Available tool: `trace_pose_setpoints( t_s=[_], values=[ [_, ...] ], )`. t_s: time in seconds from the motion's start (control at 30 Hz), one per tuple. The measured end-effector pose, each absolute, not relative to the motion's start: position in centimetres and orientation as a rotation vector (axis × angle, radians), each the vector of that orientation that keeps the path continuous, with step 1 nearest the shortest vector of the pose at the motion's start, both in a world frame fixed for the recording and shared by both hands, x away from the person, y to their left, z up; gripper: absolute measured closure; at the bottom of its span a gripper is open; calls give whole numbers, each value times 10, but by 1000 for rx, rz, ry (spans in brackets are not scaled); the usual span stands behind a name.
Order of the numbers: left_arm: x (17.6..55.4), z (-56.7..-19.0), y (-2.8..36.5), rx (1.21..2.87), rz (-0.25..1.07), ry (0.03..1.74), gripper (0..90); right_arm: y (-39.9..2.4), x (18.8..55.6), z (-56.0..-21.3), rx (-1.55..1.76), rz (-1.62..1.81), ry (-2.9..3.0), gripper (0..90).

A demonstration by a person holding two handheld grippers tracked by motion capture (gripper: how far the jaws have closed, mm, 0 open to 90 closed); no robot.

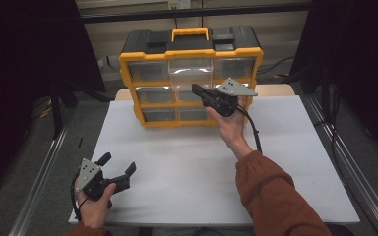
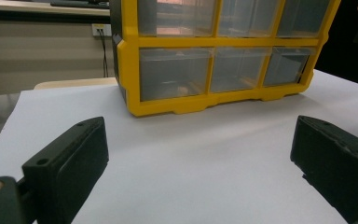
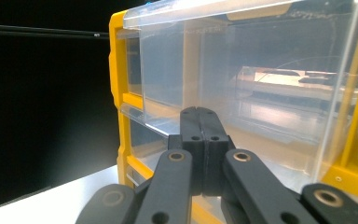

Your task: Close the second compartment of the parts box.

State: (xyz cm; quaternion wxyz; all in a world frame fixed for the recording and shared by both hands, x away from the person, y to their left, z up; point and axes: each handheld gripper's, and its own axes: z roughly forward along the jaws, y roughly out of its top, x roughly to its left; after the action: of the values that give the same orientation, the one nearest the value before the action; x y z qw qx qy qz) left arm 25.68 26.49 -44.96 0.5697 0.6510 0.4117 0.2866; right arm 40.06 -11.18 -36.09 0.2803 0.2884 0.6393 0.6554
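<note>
A dim room with dark curtains on both sides and a pale wall behind frames a wide white surface [image 1: 187, 167] flanked by grey metal rails [image 1: 39, 182]. At the far middle of the surface stands a yellow-and-black plastic organiser cabinet with clear drawers [image 1: 150, 93] and a yellow carry handle on top. Its top-middle clear plastic drawer [image 1: 191, 73] is pulled partly out of the frame. The right gripper [image 1: 196, 89], held up by a hand in a rust-orange sleeve [image 1: 275, 196], sits just at the lower front edge of that drawer with its jaws pressed together; whether they pinch the drawer lip cannot be told. The left gripper [image 1: 118, 164] rests low near the front left corner of the surface, its jaws spread wide apart around nothing.
</note>
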Motion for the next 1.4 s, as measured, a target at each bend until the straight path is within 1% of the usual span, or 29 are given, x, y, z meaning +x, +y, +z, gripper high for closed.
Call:
trace_pose_setpoints(
  t_s=[0.27, 0.33, 0.73, 1.0, 1.03, 1.4],
  values=[
    [257, -450, 265, 1532, 675, 966, 43, -112, 403, -359, 761, 1741, 1726, 900],
    [257, -449, 266, 1558, 677, 963, 43, -112, 403, -359, 766, 1748, 1722, 900],
    [257, -450, 264, 1528, 670, 965, 44, -112, 406, -360, 790, 1761, 1714, 900],
    [257, -449, 266, 1559, 674, 959, 44, -112, 409, -359, 786, 1748, 1708, 900],
    [257, -450, 266, 1537, 668, 961, 44, -112, 409, -358, 786, 1749, 1711, 900],
    [257, -450, 266, 1537, 668, 962, 44, -111, 414, -357, 795, 1738, 1711, 900]
  ],
)
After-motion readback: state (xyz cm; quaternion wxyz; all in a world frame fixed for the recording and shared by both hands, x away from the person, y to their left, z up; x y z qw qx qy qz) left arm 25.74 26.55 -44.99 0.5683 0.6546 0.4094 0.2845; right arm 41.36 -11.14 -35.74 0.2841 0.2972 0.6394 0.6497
